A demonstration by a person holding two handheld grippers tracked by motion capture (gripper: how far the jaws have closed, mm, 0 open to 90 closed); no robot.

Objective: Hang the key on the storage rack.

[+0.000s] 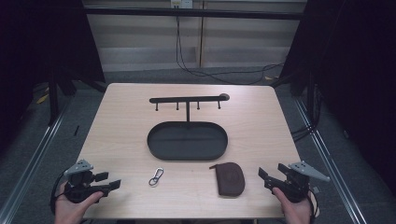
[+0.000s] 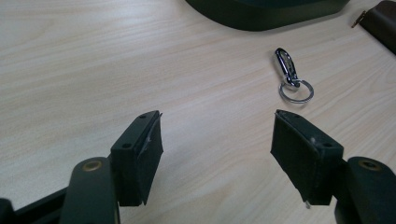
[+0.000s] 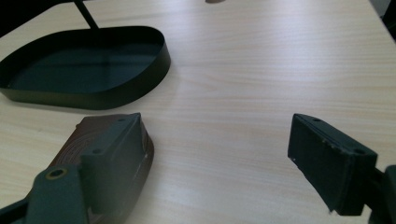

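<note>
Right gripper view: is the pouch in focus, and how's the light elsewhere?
Right gripper view: the pouch sits soft behind the blurred near jaw; the tray farther off is sharper. Left gripper view: the key ring is crisp with small glints, the jaws slightly blurred. High view: the table is evenly lit, the surroundings dark, and the tray's inside reads nearly black.

Probably a lab: dark-curtained frame (image 1: 187,13), cables (image 1: 219,74).
</note>
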